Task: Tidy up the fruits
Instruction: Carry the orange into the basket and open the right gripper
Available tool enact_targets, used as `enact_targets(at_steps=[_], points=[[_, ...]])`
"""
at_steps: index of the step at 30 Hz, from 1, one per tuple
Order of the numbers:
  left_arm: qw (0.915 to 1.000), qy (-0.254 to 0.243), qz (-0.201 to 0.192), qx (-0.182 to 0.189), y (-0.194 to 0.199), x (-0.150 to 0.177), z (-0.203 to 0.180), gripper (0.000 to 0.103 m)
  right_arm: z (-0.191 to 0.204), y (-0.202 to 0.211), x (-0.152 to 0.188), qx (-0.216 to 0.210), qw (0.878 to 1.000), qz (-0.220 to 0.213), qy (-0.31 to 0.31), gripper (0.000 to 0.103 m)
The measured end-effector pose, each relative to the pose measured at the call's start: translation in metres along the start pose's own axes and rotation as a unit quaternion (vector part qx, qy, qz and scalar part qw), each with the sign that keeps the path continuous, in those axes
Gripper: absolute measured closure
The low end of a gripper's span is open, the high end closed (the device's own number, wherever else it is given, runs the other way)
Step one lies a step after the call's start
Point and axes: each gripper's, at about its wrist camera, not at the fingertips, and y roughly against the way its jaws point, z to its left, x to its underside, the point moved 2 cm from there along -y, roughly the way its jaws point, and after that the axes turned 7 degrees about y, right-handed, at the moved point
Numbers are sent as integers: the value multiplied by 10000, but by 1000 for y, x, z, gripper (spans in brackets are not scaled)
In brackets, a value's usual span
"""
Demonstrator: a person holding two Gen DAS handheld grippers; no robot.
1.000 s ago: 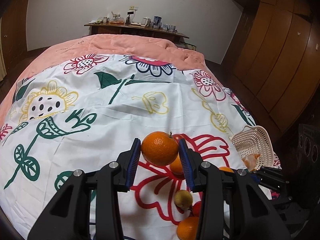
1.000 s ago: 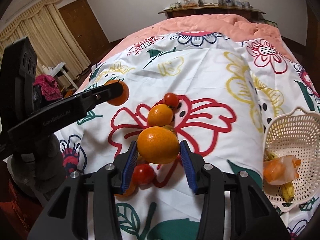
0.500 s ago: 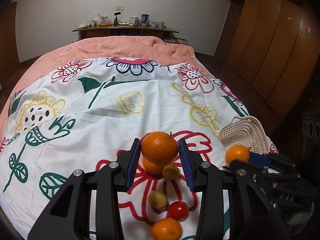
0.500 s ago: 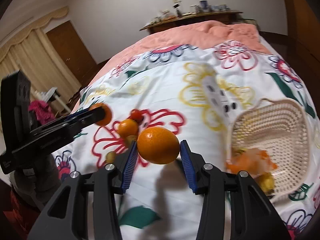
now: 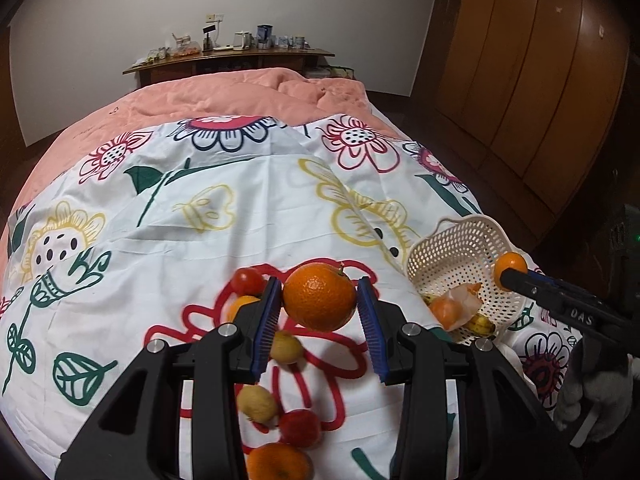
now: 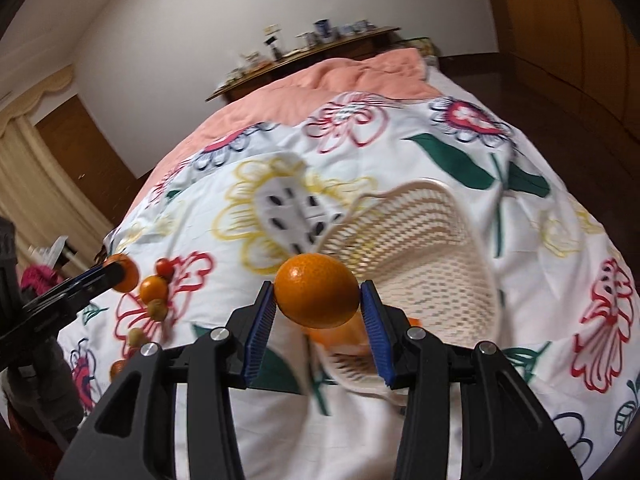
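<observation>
My left gripper (image 5: 319, 300) is shut on an orange (image 5: 320, 297) and holds it above the loose fruit on the flowered sheet (image 5: 224, 240). My right gripper (image 6: 318, 297) is shut on another orange (image 6: 318, 290), held over the near side of the white perforated basket (image 6: 420, 240). The basket (image 5: 460, 256) holds a banana, an orange and a plastic wrap. The right gripper's orange (image 5: 510, 264) shows above the basket rim in the left wrist view.
A tomato (image 5: 248, 280), oranges (image 5: 278, 460), two small yellow-brown fruits (image 5: 256, 402) and a red fruit (image 5: 300, 426) lie on the sheet. A pink quilt (image 5: 240, 92) covers the far bed. A wooden wardrobe (image 5: 540, 60) stands on the right.
My right gripper has carried its orange right, from above the fruit pile to over the basket. My left gripper has turned right with its orange still held.
</observation>
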Motion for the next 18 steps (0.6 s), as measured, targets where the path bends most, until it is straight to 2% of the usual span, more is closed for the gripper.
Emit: enact_targets(at_steps=[9,18], points=[[9997,-223,127,49,-12,2,-24,63,-39,1,7,312,9988,-58,-383,58],[9985,-479,245,122,-23,3,-50,63,-50,2,11,286,9981,-154,-523,58]])
